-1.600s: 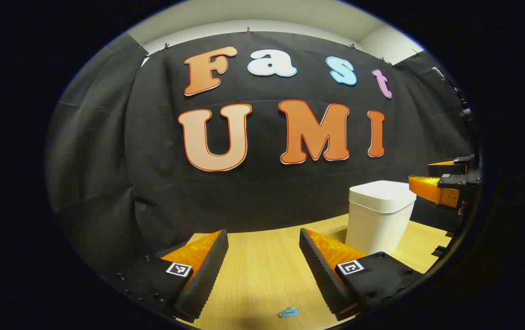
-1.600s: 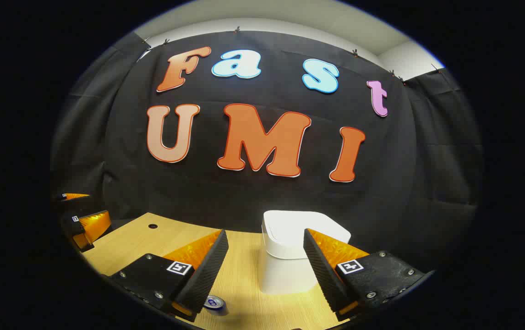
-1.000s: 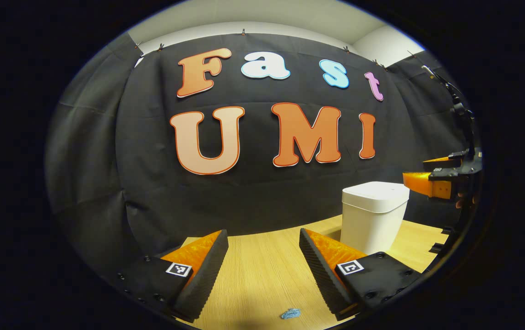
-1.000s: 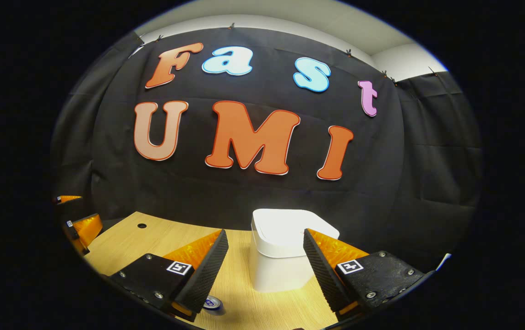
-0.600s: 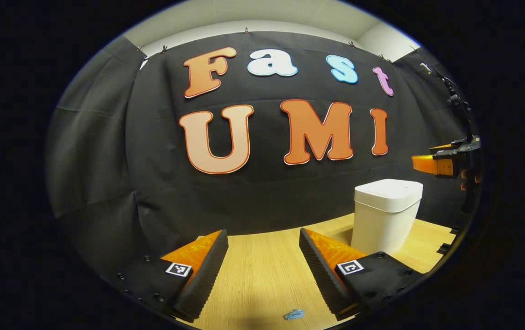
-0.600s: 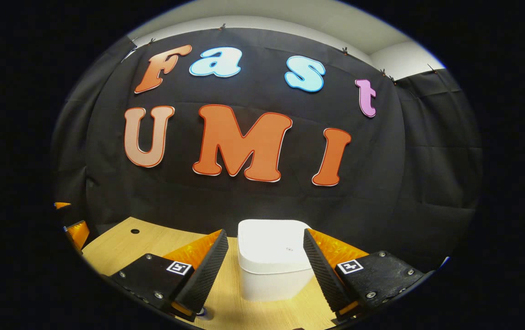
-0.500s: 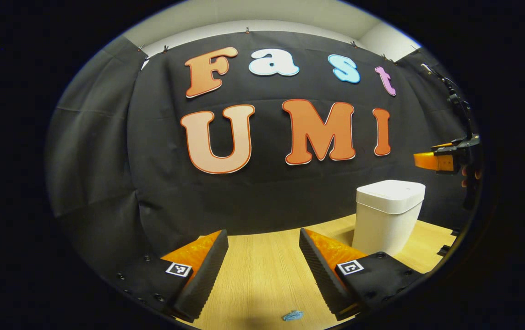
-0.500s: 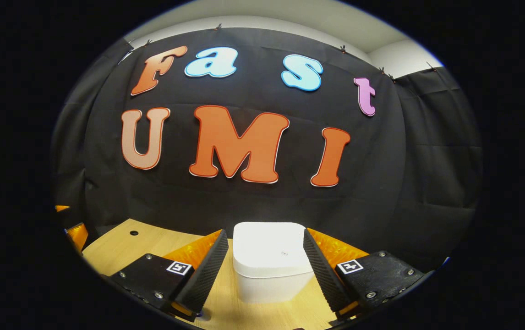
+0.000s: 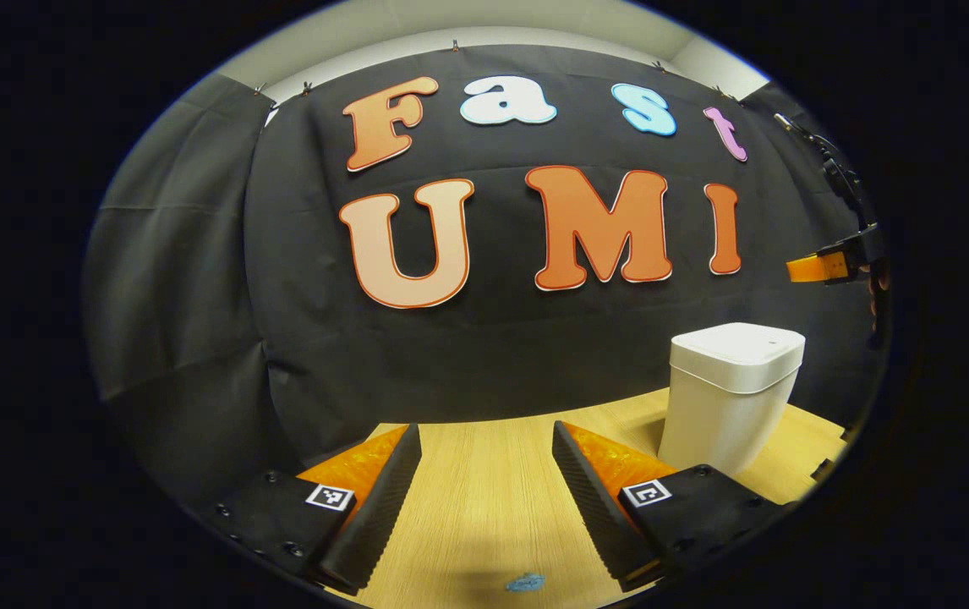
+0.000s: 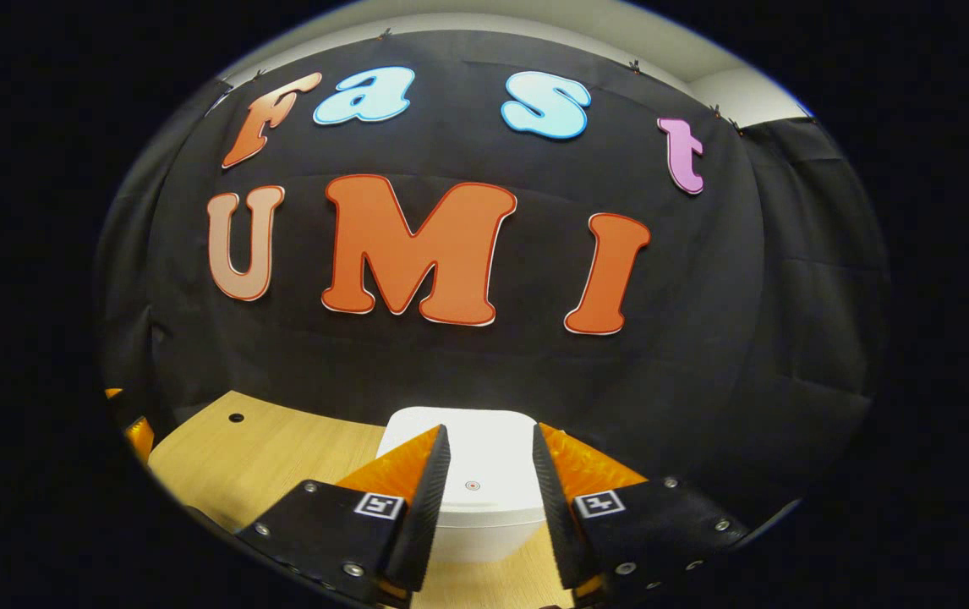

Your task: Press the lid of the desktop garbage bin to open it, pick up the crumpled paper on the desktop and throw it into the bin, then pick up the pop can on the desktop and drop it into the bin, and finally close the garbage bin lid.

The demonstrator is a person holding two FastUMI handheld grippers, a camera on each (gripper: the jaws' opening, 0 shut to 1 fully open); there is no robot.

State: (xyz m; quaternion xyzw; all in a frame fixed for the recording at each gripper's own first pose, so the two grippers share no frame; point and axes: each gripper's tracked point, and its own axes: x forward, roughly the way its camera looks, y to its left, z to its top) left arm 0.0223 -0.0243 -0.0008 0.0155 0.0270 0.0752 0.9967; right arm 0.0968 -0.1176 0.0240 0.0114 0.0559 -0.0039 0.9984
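The white desktop bin (image 9: 725, 406) stands on the wooden table (image 9: 484, 507) at the right of the left gripper view, its lid (image 9: 740, 347) down. A small blue crumpled paper (image 9: 524, 582) lies on the table just below my left gripper (image 9: 485, 431), which is open and holds nothing. My right gripper (image 9: 823, 267) hovers high to the right of the bin. In the right gripper view, the right gripper (image 10: 491, 431) is above the bin lid (image 10: 476, 474), looking down on it. Its fingers stand a narrow gap apart with nothing between them.
A small round hole (image 10: 236, 418) is in the table (image 10: 281, 448) at the back left in the right gripper view. The left gripper (image 10: 136, 433) peeks in at that view's left edge. Black cloth wall stands close behind the bin.
The right gripper rose and moved over the bin lid, and its fingers drew closer together. The pop can slid out of its view. The left gripper barely moved.
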